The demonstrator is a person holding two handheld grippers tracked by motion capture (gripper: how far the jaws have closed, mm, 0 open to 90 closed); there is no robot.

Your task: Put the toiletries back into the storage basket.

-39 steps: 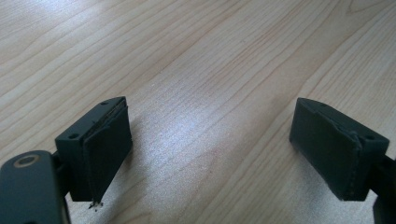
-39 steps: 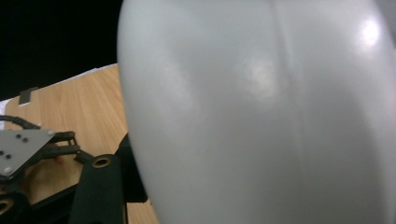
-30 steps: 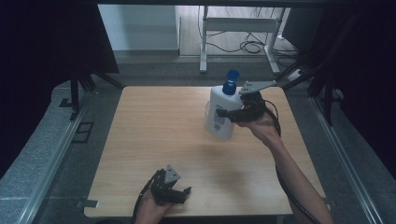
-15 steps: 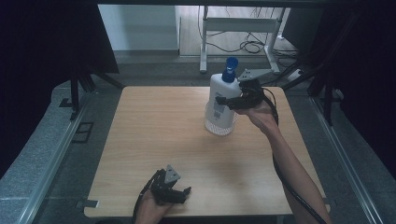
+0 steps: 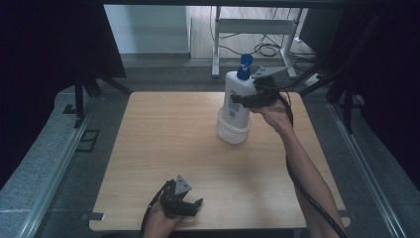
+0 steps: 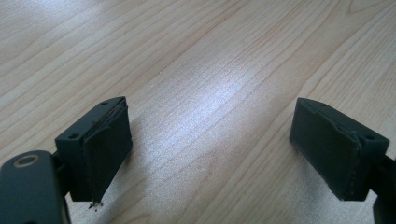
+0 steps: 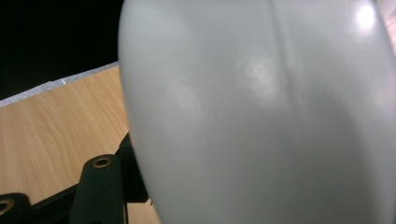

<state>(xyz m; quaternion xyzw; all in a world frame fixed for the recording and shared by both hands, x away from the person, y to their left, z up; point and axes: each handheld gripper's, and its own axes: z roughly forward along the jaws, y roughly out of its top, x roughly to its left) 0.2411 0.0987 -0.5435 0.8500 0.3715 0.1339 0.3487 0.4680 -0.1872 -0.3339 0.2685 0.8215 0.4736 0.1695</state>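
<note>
High view: the white bottle (image 5: 236,96) with a blue cap (image 5: 244,60) stands upright at about 1 o'clock on the wooden table (image 5: 163,148), its base sitting inside a low white mesh basket (image 5: 233,133). The right gripper (image 5: 242,99) comes in from 3 o'clock of the bottle, level with its upper body, jaws clamped on its sides; the right hand (image 5: 272,113) holds the gripper just behind, forearm running back toward 5 o'clock of the table, black cable trailing alongside. In the right gripper view the bottle's pale, glossy wall (image 7: 261,116) sits right up against the camera, with one black jaw pressed to it at 7 o'clock and a strip of table (image 7: 60,126) at 9 o'clock. The left gripper (image 5: 188,206) rests low at the near edge, about 6 o'clock of the table, well apart from the bottle and basket, grey three-cornered plate (image 5: 182,186) on top. In the left gripper view its two pads (image 6: 109,149) stand wide apart, released, with bare wood grain (image 6: 210,93) between them and nothing gripped.
</note>
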